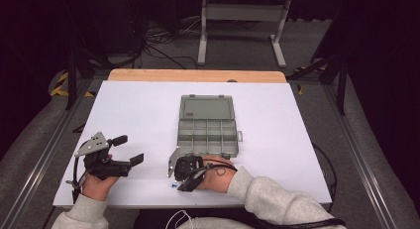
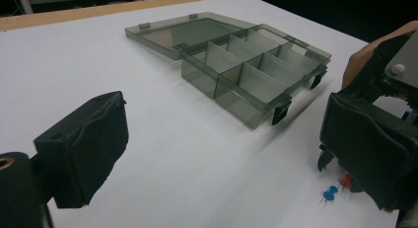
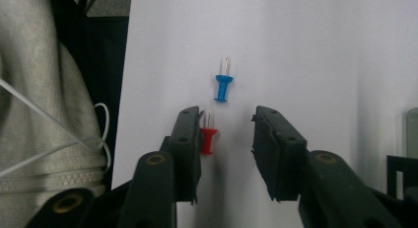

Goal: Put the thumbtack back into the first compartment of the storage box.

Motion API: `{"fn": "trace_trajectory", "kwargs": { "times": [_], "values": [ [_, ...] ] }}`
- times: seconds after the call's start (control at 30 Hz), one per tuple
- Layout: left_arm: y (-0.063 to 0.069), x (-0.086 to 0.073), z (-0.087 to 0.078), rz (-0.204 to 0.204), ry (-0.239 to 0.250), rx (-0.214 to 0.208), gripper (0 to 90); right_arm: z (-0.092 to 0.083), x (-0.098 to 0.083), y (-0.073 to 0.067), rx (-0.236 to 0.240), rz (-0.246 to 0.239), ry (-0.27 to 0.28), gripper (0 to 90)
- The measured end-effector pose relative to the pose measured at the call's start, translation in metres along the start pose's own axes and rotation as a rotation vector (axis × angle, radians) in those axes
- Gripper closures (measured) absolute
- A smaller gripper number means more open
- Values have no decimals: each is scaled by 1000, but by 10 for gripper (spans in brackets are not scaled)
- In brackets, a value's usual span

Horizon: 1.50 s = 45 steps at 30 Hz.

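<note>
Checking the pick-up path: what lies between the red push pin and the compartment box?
In the left gripper view, only bare white table lies between the red push pin and the compartment box.

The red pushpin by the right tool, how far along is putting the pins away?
Done: the grey plastic compartment box lies open on the white table, its compartments looking empty. In hand: the right tool straddles the red pushpin, jaws not yet pressing it. Left: grip it and presumably box it, then the blue pushpin. The left tool waits open.
</note>
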State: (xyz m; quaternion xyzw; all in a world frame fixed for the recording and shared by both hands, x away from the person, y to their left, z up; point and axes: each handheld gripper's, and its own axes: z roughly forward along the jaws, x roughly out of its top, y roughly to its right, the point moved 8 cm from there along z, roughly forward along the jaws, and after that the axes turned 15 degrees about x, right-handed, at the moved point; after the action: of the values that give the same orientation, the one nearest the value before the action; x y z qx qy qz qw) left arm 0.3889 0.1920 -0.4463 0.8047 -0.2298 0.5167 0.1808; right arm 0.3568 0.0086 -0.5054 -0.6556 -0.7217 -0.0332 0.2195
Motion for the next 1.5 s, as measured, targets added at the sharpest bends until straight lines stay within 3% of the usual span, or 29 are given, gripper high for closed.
{"fn": "trace_trajectory", "kwargs": {
  "times": [0.23, 0.53, 0.77, 1.0, 1.5],
  "values": [
    [2, -2, -2, -6, 2, -1, 52, 1, 0, -6, -3, -3, -14, 813],
    [5, -4, -6, 2, -2, -3, 52, 0, -2, -5, -12, 11, -13, 816],
    [0, -6, -8, -12, 2, 9, 52, -10, -1, -2, -23, 13, 6, 817],
    [0, -6, -10, -7, 4, 16, 52, -26, 7, 6, -36, -3, 21, 816],
    [-2, -8, -13, -9, 3, 21, 51, -68, 18, 33, -87, 39, 62, 816]
  ]
}}
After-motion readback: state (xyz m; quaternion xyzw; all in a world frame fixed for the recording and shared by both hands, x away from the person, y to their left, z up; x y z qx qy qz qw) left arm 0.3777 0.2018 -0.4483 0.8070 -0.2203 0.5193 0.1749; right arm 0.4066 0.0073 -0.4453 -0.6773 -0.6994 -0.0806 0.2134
